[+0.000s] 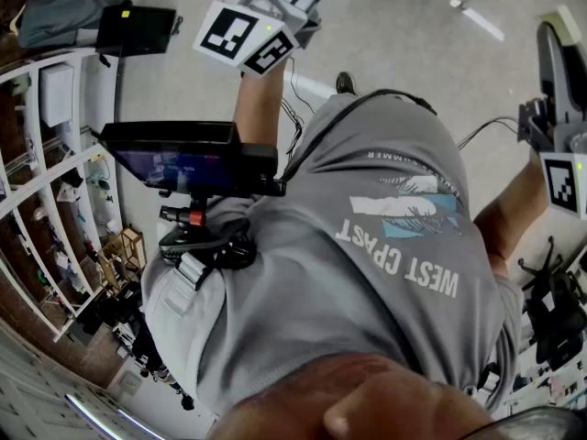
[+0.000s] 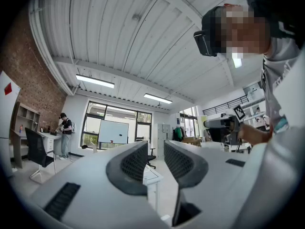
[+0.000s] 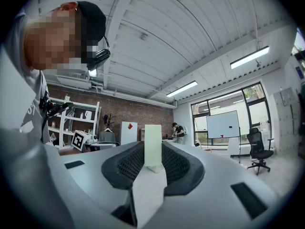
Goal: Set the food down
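In the right gripper view my right gripper (image 3: 153, 151) points level and is shut on a flat, pale green piece (image 3: 153, 144) that stands upright between the dark pads and sticks out above them. In the left gripper view my left gripper (image 2: 156, 151) is open, with only the room showing through the gap. The right gripper (image 2: 223, 123) shows small at the right of that view, held in a hand. The head view looks down on the person's grey T-shirt (image 1: 367, 273). There the left gripper's marker cube (image 1: 243, 35) is at the top and the right one's cube (image 1: 566, 181) at the right edge.
A screen on a chest rig (image 1: 179, 159) sits in front of the shirt. White shelves (image 1: 46, 200) stand at the left. A white table (image 2: 151, 175) lies ahead of the left gripper. A person (image 2: 64, 132) stands at a desk, and an office chair (image 3: 258, 149) and a whiteboard (image 3: 223, 124) are by the windows.
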Demonstrator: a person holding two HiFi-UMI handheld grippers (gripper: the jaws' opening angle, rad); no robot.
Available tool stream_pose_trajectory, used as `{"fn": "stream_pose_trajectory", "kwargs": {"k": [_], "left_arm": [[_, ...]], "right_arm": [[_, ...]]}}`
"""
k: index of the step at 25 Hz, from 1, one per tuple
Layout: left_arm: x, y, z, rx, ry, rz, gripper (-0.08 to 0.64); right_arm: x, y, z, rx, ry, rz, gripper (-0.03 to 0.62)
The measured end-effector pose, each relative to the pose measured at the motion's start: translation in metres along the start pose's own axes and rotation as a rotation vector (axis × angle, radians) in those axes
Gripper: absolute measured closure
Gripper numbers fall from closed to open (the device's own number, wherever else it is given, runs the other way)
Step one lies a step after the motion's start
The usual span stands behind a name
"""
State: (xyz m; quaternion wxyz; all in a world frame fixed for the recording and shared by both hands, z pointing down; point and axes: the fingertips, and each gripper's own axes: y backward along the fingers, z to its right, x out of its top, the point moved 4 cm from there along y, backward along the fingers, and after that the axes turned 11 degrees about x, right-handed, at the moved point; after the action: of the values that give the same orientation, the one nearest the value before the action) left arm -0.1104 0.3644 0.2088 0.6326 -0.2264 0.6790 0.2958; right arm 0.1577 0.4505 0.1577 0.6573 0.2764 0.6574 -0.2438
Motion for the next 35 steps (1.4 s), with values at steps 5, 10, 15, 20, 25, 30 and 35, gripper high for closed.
{"fn": "stream_pose_trajectory", "kwargs": {"k": [5,10,15,20,25,30,35], "left_arm": [[0.0,-0.004,0.004,0.001,-0.048,0.0,0.448],[0.001,-0.012,0.026,-0.013,-0.065,0.0,0.448],[0.002,-0.033,0.036,-0.011,-0.099,0.002,0.46],[-0.018,-0.047,0.048,-0.009,-0.154,0.019,0.551],[-0.004,-0.044,0.028,0.002,-0.193,0.026,0.552],[-0.017,-0.062,0.04,0.008,-0.226,0.014,0.552],[-0.022,-0.071,-0.008,-0.025,-0.253,0.039,0.554]], "right_arm": [[-0.005,-0.004,0.0,-0.016,0.043,-0.036,0.485],[-0.006,0.013,0.003,-0.023,0.039,-0.043,0.485],[-0.006,0.012,0.021,0.0,0.018,-0.035,0.485],[-0.025,0.01,0.027,0.024,0.054,-0.039,0.485],[-0.014,-0.024,0.012,0.041,0.085,-0.06,0.485],[-0.019,-0.012,0.031,0.029,0.091,-0.068,0.485],[-0.033,-0.055,0.035,0.022,0.075,-0.076,0.485]]}}
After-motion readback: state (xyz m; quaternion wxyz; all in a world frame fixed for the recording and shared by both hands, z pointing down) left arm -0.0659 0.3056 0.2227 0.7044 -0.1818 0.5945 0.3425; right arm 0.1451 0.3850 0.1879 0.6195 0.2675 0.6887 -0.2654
